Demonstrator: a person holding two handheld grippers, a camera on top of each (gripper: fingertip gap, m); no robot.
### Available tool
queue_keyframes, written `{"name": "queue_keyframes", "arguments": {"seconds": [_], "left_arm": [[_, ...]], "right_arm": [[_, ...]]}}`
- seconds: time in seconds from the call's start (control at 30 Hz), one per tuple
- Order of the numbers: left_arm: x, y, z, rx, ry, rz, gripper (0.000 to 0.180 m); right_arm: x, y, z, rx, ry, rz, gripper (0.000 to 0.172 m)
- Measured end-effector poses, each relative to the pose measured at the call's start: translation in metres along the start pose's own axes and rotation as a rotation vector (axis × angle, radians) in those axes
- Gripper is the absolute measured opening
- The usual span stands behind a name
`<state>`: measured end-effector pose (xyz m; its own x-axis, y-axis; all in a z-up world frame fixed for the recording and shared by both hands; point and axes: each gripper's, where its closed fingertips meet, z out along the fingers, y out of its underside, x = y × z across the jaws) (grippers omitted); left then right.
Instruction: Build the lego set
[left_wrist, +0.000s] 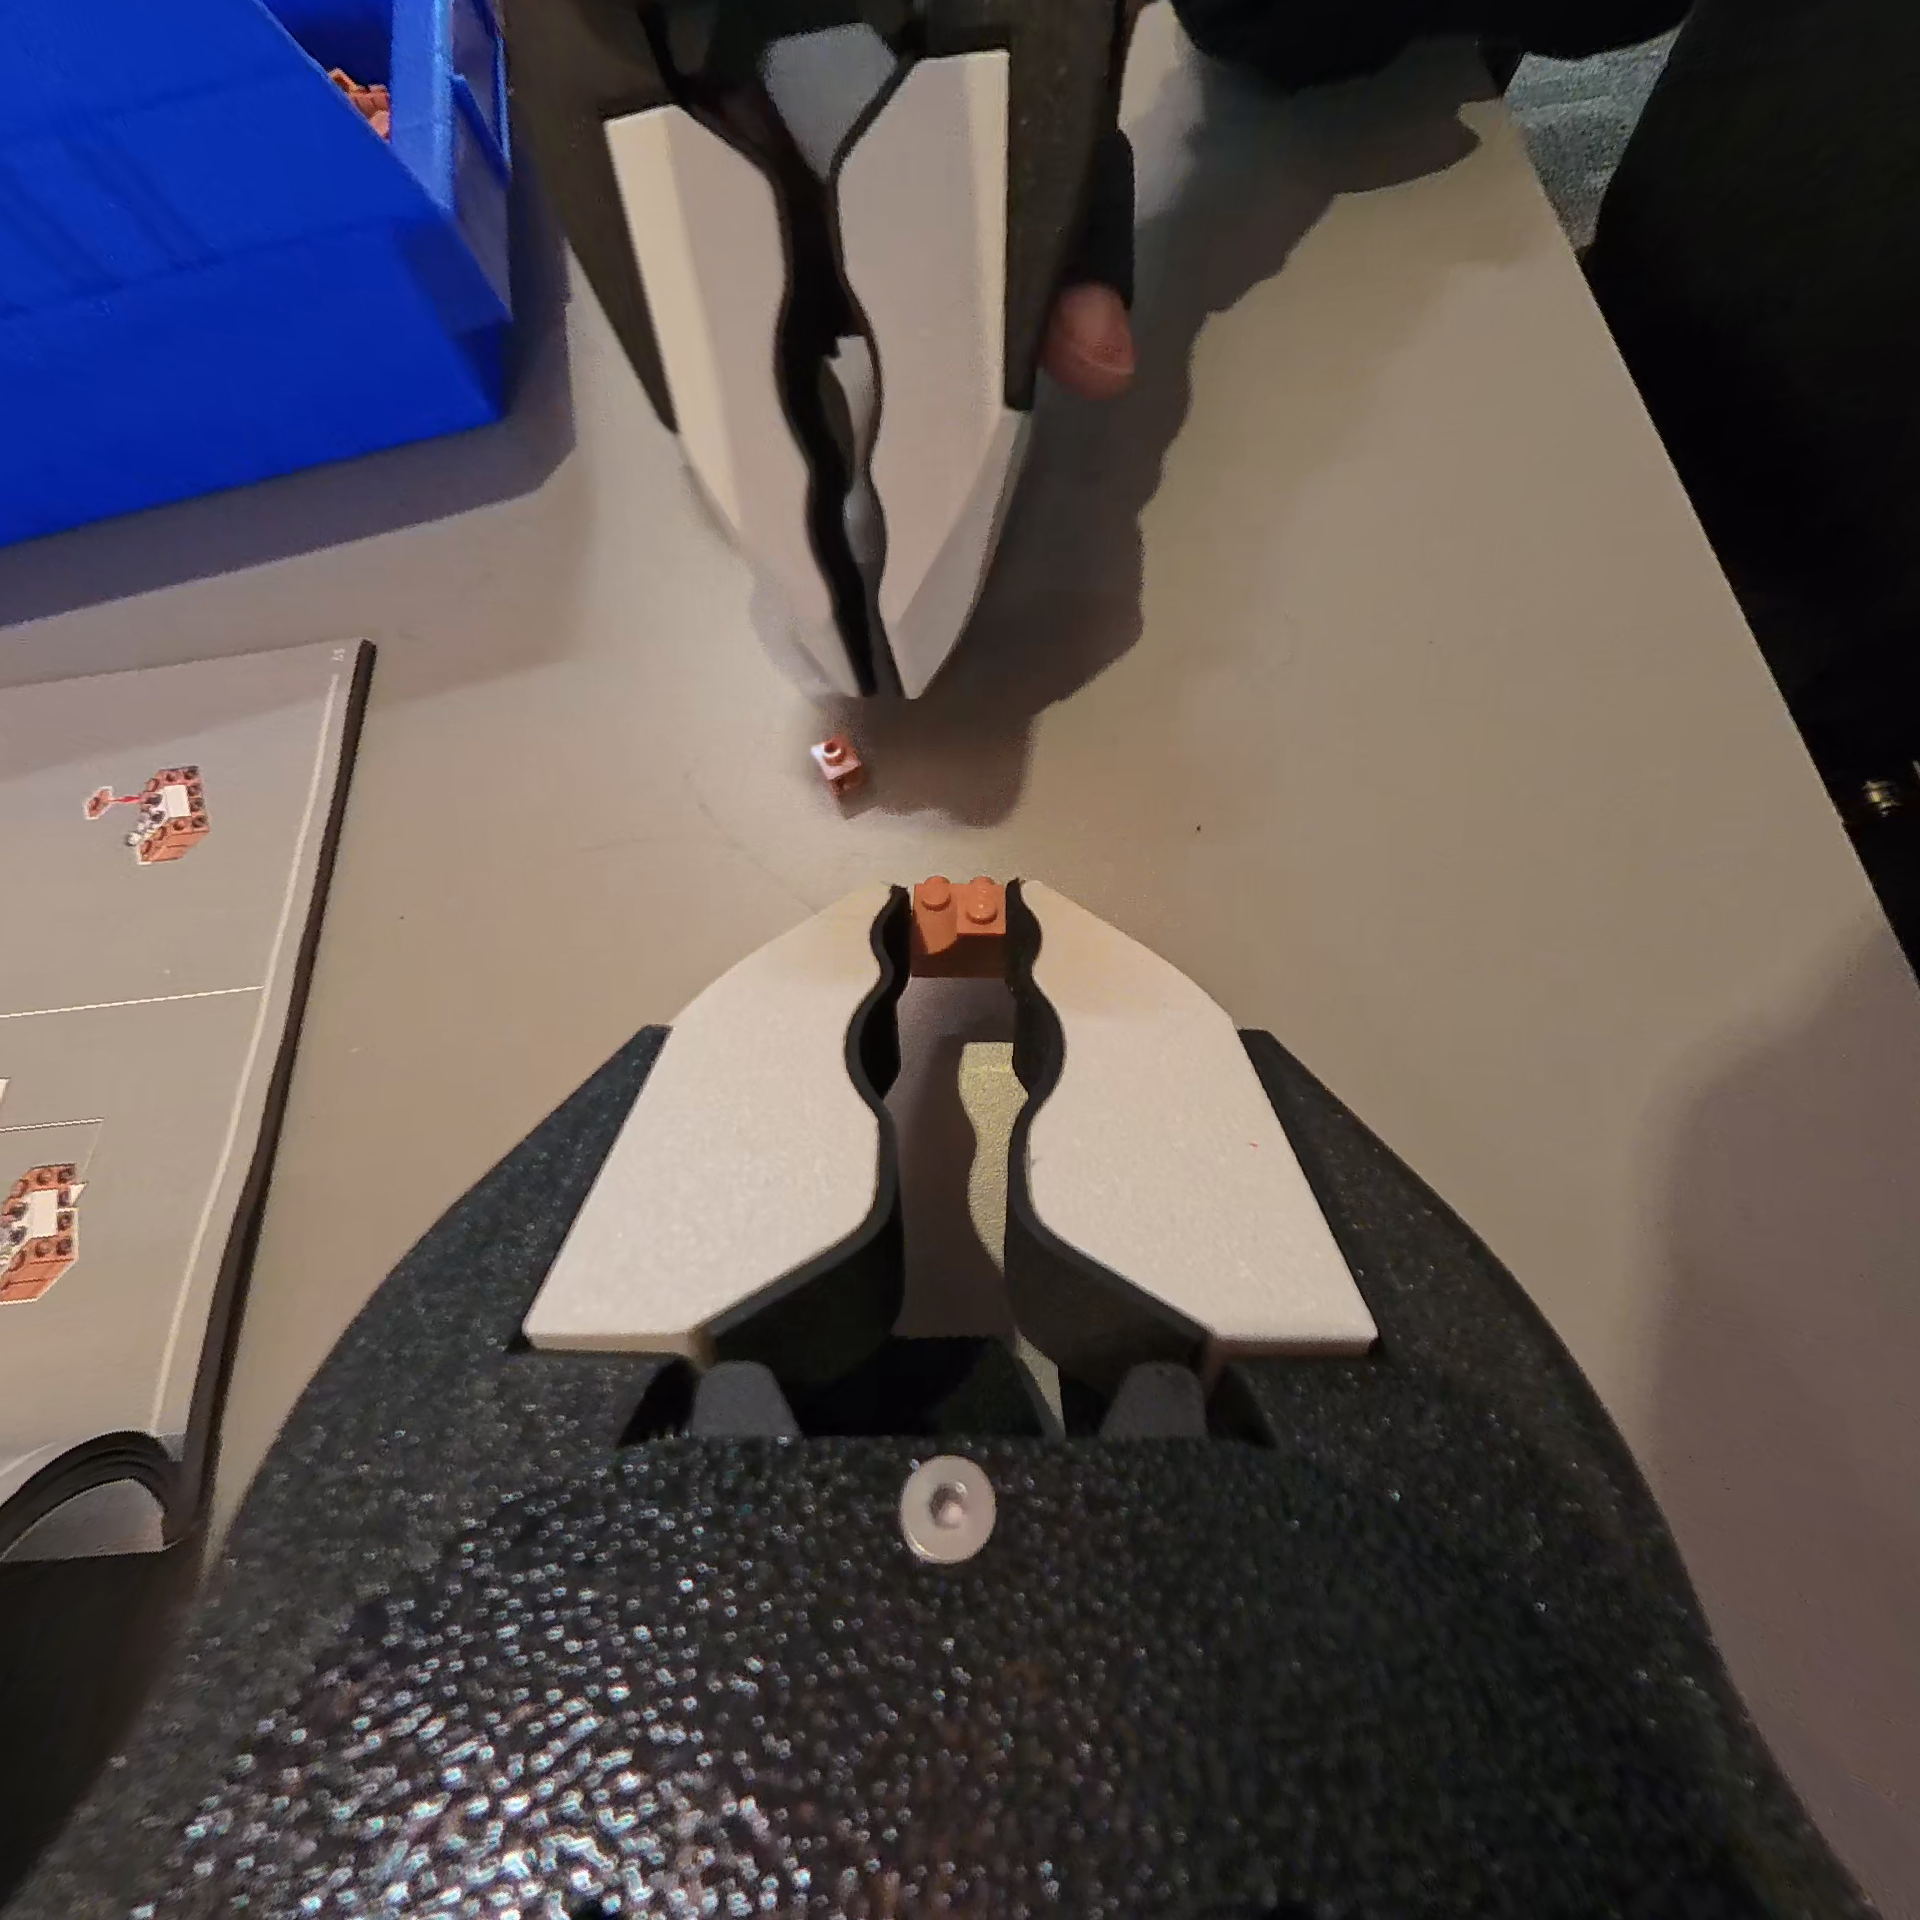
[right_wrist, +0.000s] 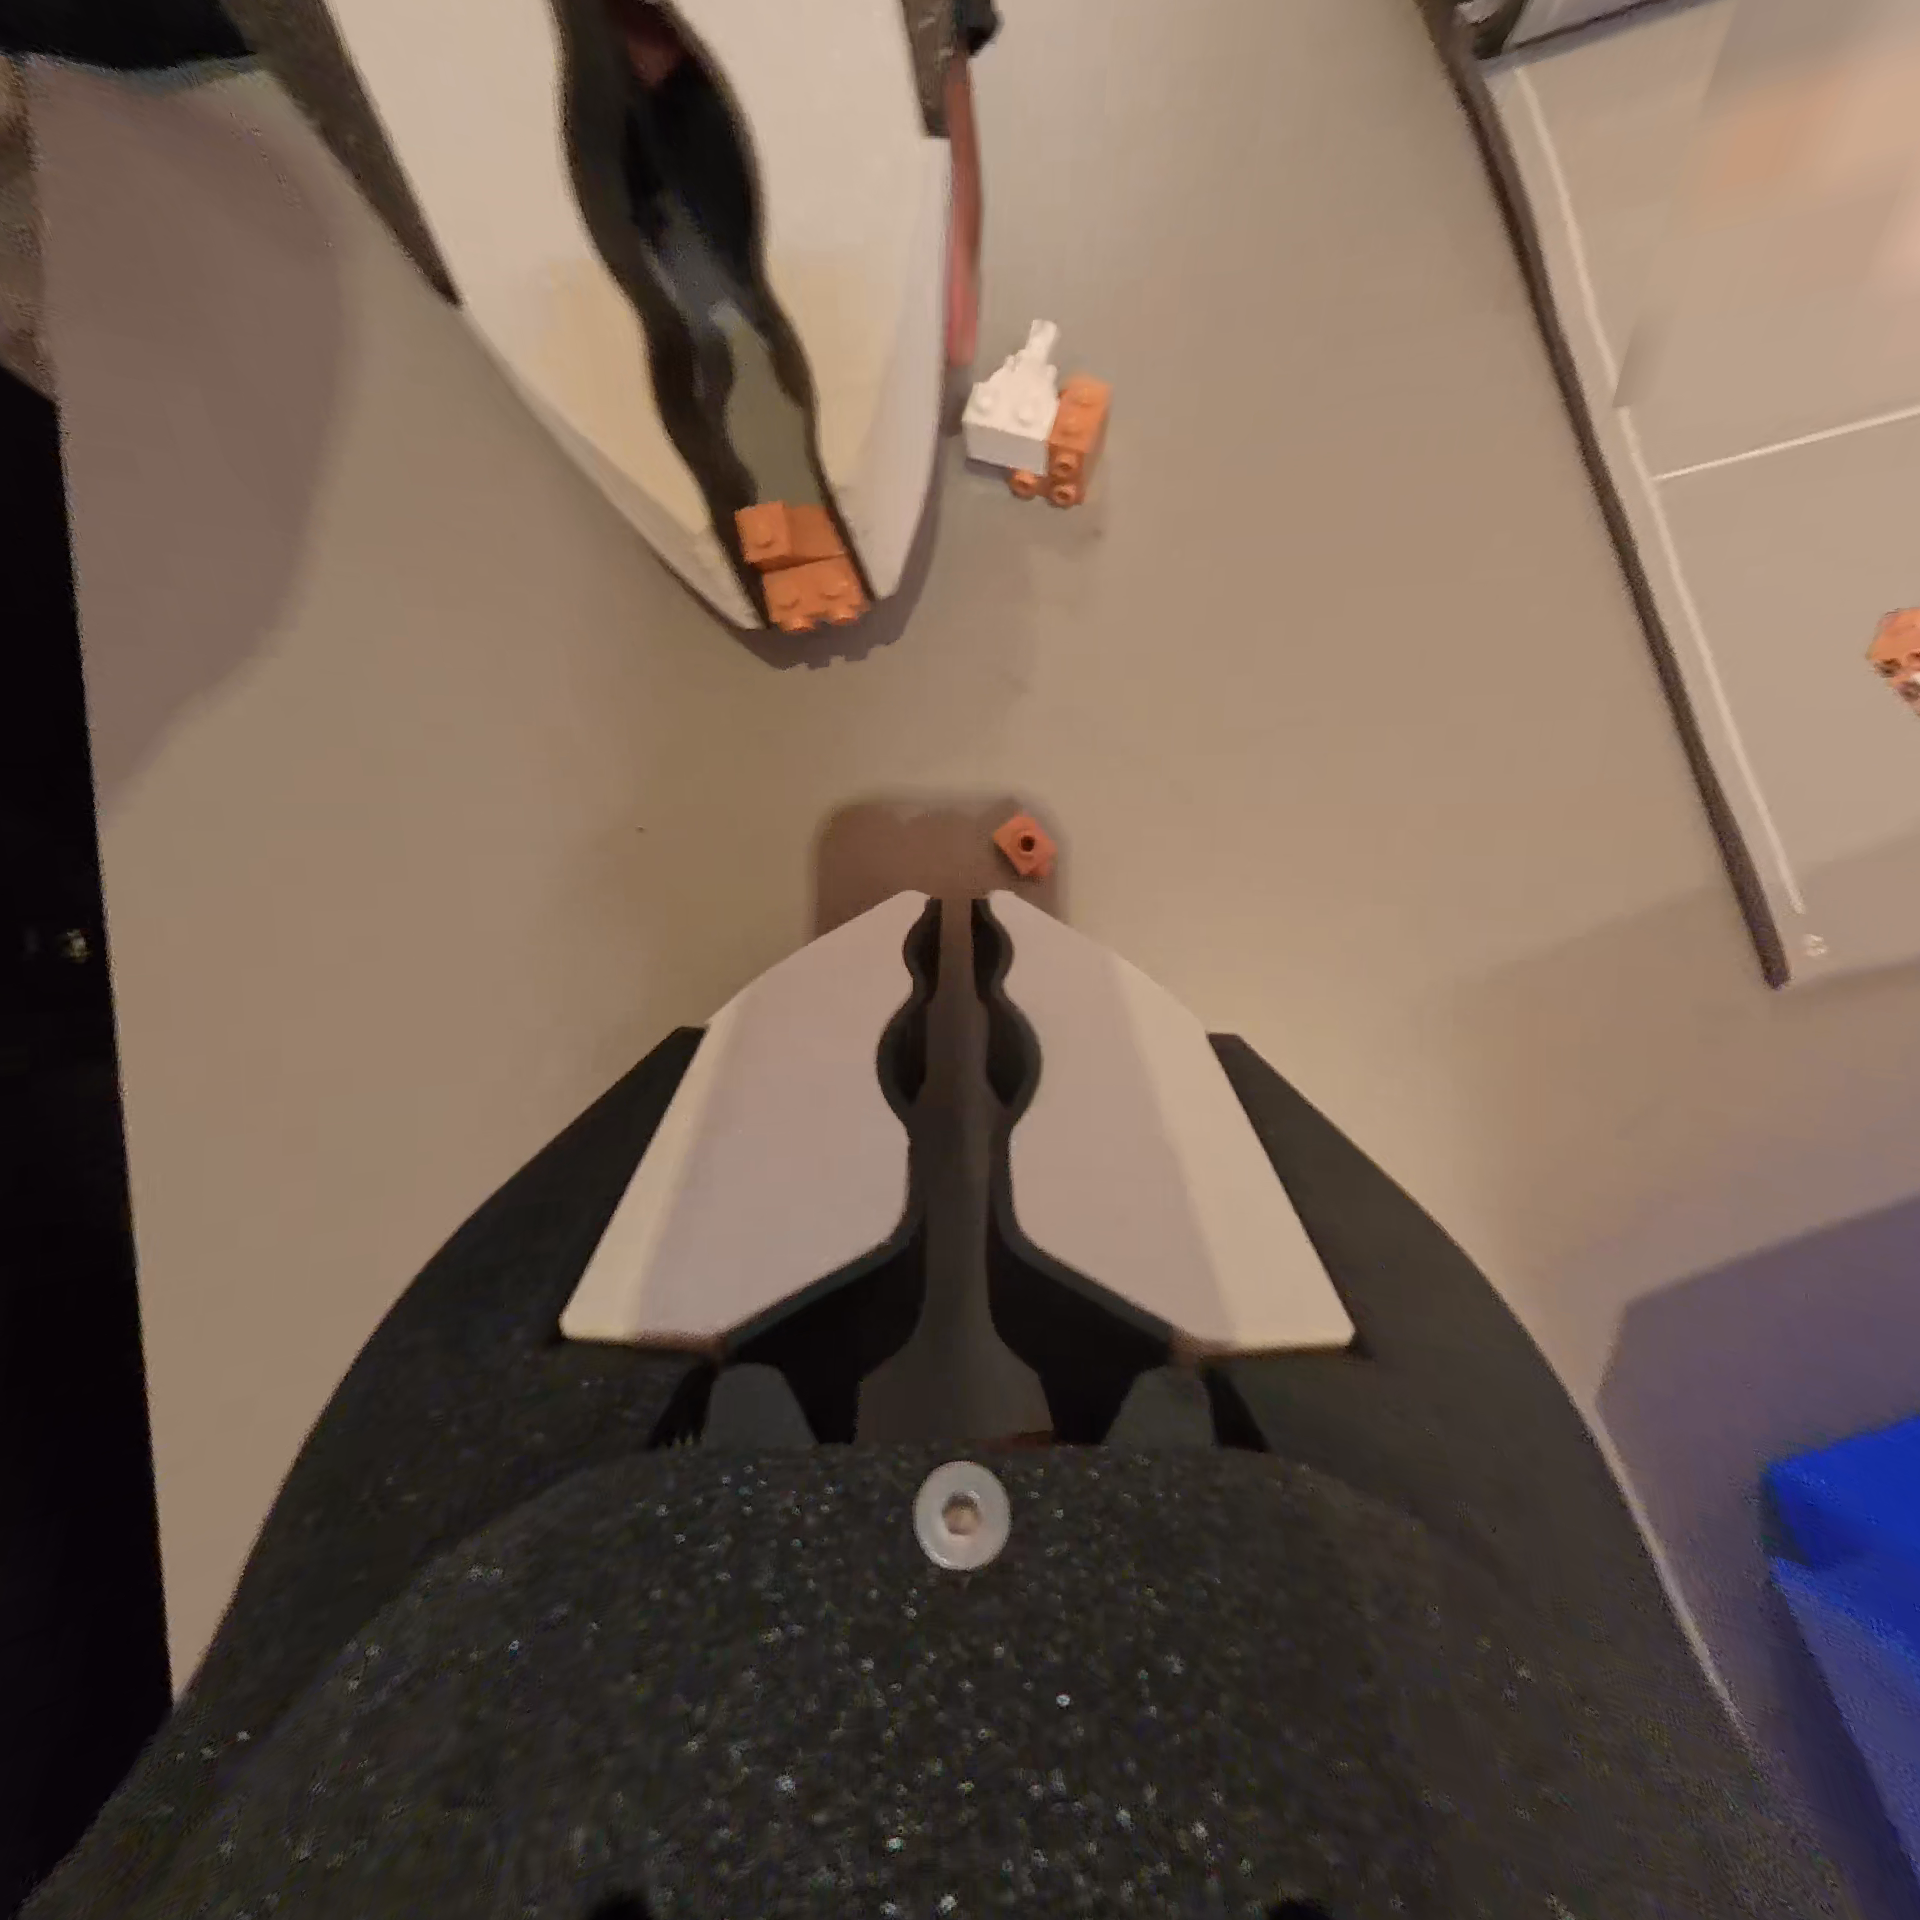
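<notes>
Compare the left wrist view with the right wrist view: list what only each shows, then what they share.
Only the left wrist view: red-brown bricks inside the blue plastic bin, and a fingertip on the far tool's side.

Only the right wrist view: a small white-and-orange brick assembly on the table.

Both: the left tool clamping a stepped orange-brown brick, the right tool nearly shut with nothing between its tips, a tiny single-stud orange brick lying loose beside those tips, the open instruction booklet, the grey table.

Left tongs (left_wrist: 958, 904) clamp brown brick (left_wrist: 961, 932) (tiny one (left_wrist: 837, 766) ahead).
</notes>
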<state>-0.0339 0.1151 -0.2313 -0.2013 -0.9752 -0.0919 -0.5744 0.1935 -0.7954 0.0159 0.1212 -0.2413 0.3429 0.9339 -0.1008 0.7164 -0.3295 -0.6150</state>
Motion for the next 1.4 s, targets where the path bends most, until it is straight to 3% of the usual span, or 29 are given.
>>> {"name": "queue_keyframes", "arguments": {"seconds": [0.4, 0.97, 1.27, 1.4], "left_arm": [[-0.001, -0.001, -0.001, 0.007, -0.003, -0.004, 0.017], [0.000, -0.004, -0.001, 0.009, -0.010, 0.005, 0.017], [-0.002, -0.004, -0.004, 0.010, -0.024, 0.003, 0.017], [-0.002, -0.004, -0.004, 0.008, -0.024, 0.003, 0.017]], "right_arm": [[0.010, -0.003, 0.014, 0.006, 0.012, -0.027, 0.015], [-0.012, -0.018, 0.023, 0.071, -0.123, -0.113, 0.022], [-0.006, -0.020, 0.024, -0.019, -0.007, -0.033, 0.023], [-0.003, -0.016, 0.027, -0.066, 0.045, -0.031, 0.010]]}}
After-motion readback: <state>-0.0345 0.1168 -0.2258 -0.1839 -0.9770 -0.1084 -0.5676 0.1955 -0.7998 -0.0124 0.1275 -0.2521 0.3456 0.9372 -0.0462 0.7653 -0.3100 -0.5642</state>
